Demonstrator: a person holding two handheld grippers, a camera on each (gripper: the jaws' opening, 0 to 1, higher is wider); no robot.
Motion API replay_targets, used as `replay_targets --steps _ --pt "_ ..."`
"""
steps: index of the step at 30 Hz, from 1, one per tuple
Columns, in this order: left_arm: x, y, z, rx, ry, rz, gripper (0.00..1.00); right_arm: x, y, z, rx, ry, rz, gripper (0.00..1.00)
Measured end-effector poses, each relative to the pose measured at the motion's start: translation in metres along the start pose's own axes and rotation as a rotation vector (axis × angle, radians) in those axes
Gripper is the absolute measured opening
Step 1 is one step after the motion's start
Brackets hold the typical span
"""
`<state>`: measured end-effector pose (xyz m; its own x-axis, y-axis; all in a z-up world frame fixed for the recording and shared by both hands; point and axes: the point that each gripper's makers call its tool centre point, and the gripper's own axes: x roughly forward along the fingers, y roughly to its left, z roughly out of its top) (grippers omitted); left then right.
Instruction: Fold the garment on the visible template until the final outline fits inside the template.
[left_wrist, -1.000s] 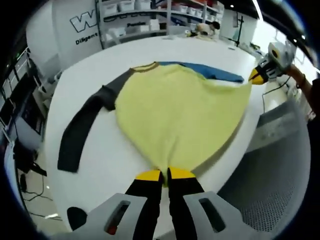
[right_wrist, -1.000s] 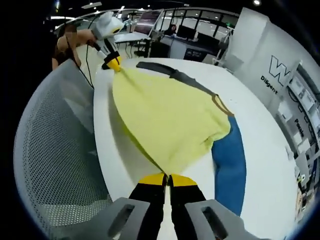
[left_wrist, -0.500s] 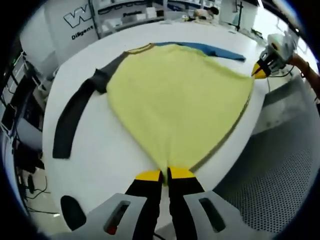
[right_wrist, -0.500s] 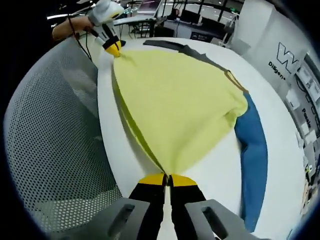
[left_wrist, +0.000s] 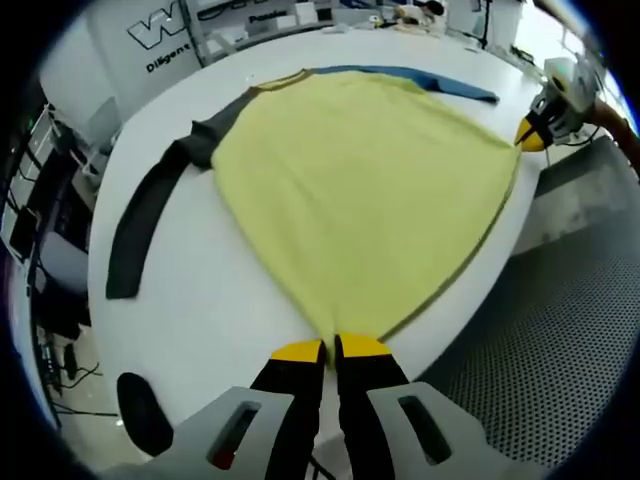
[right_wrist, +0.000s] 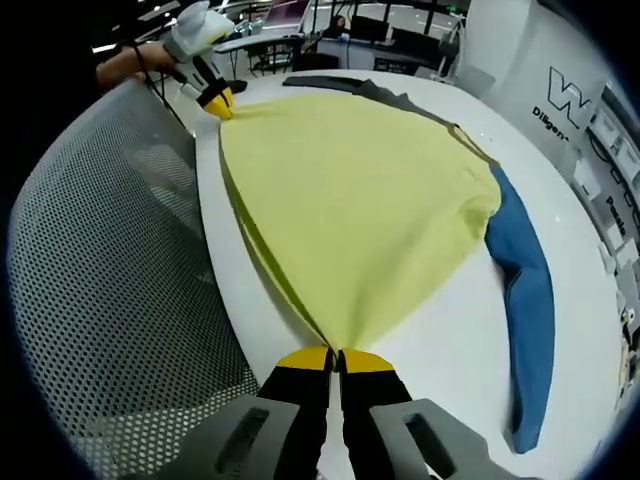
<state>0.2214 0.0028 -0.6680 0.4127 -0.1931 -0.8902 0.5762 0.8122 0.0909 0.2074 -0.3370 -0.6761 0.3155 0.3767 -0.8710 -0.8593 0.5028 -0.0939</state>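
Yellow knit fabric spreads across a white table as a sweater is held taut by its two bottom corners. In the left gripper view, the left gripper has its yellow-tipped jaws pressed together on one hem corner, at the near edge of the table. The fabric fans out from that pinch toward the far side of the table. The right gripper appears at the upper right of the same view, its yellow tip closed on the opposite hem corner, with the hem stretched in a straight line between the two.

In the right gripper view, the right gripper likewise has its jaws closed tight on a corner of the sweater, while the left gripper grips the far corner at the upper left, held by a person's hand.

The sweater lies body-flat on the table with its yellow panel facing up. A dark grey sleeve stretches out across the table on one side, and a blue sleeve extends along the table on the other. The neckline sits at the far edge of the yellow panel.

A grey perforated chair back stands just beside the table's near edge. Shelving and a white sign with lettering sit beyond the table.
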Motion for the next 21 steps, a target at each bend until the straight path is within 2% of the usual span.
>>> replay_targets --steps 16,18,21 --pt "0.0046 -0.0032 -0.0080 0.020 0.037 0.013 0.05 0.0019 0.0049 -0.0041 0.044 0.012 0.006 0.00" --pt "0.0043 -0.0019 -0.0084 0.022 0.038 0.022 0.06 0.0018 0.0040 -0.0038 0.073 0.005 0.003 0.00" --pt "0.0037 0.0011 -0.0083 0.015 0.035 0.038 0.10 -0.0002 0.0010 -0.0025 0.173 -0.018 -0.006 0.00"
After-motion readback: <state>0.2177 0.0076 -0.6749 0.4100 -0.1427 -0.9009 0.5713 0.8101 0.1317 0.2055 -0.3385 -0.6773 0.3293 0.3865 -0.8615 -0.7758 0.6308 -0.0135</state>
